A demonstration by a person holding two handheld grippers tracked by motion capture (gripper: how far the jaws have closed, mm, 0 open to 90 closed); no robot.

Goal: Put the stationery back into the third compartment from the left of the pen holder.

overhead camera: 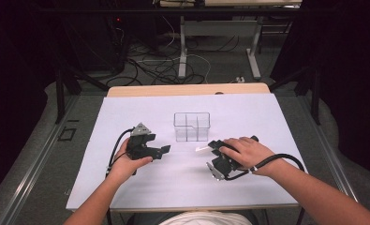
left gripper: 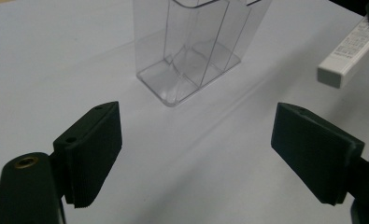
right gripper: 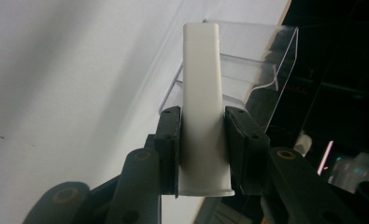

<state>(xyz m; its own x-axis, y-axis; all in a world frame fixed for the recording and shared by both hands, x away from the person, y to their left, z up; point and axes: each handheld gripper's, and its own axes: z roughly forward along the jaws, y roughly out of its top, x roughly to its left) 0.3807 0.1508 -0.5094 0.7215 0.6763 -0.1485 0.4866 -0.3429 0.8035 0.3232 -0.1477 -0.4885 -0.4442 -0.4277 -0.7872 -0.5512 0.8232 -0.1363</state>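
Looking down in the high view: left hand-held gripper (overhead camera: 163, 151) sits left of centre on the white counter (overhead camera: 126, 187), jaws apart with nothing between them. Right hand-held gripper (overhead camera: 210, 147) lies right of centre, clamped on a slim white tube (overhead camera: 201, 149) pointing toward frame left. Clear divided container (overhead camera: 192, 126) stands upright at centre, just above both.

Left gripper view: black pads (left gripper: 95, 149) stand wide apart over bare counter; container (left gripper: 191, 56) at upper centre; tube's end (left gripper: 348, 58) enters at upper right.

Right gripper view: jaws pressed against both sides of the tube (right gripper: 202, 93), frame centre; container (right gripper: 261, 70) behind it, upper right.
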